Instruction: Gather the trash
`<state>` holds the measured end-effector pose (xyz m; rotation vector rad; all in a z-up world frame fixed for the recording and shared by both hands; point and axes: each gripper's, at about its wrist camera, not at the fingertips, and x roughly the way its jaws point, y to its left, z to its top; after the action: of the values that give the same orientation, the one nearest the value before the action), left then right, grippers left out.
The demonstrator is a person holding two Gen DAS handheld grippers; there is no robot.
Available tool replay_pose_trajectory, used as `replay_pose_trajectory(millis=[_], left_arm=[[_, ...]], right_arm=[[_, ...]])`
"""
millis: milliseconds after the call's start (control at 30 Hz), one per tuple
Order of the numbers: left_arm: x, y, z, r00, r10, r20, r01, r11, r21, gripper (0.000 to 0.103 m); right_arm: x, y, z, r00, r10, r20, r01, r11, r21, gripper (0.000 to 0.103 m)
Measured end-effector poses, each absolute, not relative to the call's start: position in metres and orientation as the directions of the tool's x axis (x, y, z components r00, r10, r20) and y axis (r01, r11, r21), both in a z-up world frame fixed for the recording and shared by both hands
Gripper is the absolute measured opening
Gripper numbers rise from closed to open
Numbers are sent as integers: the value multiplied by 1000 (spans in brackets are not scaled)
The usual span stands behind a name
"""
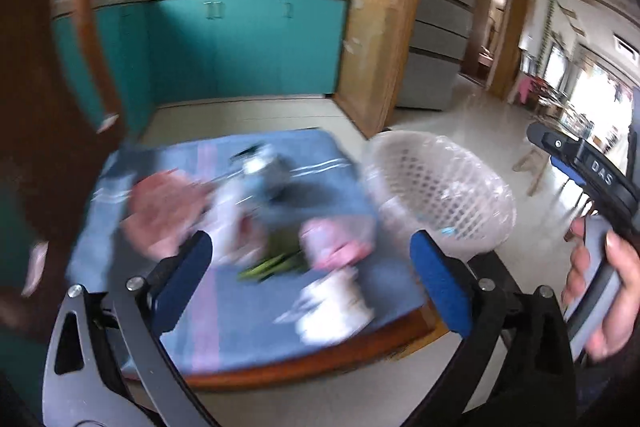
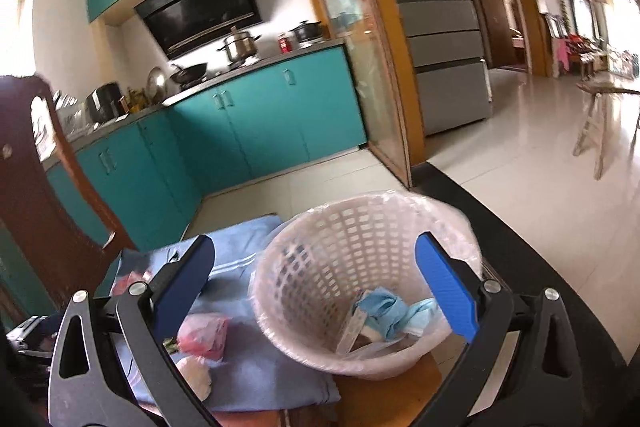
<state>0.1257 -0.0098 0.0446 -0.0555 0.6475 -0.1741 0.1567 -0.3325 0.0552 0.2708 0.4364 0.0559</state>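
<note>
Both grippers gape empty, the left gripper (image 1: 310, 267) over littered pink wrappers (image 1: 332, 247), the right gripper (image 2: 316, 291) above the lined basket (image 2: 320, 227); next comes closing on a scrap

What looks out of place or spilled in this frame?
Litter is strewn on the blue cloth: pink wrappers, white crumpled paper and green scraps, all outside the lined white basket. The basket sits at the table's edge. The left view is motion-blurred.
</note>
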Motion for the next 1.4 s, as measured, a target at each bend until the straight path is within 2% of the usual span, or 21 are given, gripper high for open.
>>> replay_pose_trajectory(millis=[233, 500, 1400], left_arm=[[98, 49, 14, 771, -127, -624, 25, 985, -170, 99], [95, 46, 16, 767, -132, -628, 40, 987, -158, 99], [95, 24, 10, 744, -163, -648, 92, 985, -142, 99]], right_arm=[[138, -276, 46, 870, 196, -452, -111, 972, 206, 98], [112, -229, 25, 808, 276, -521, -213, 961, 179, 98], [114, -230, 22, 804, 270, -529, -214, 963, 165, 98]])
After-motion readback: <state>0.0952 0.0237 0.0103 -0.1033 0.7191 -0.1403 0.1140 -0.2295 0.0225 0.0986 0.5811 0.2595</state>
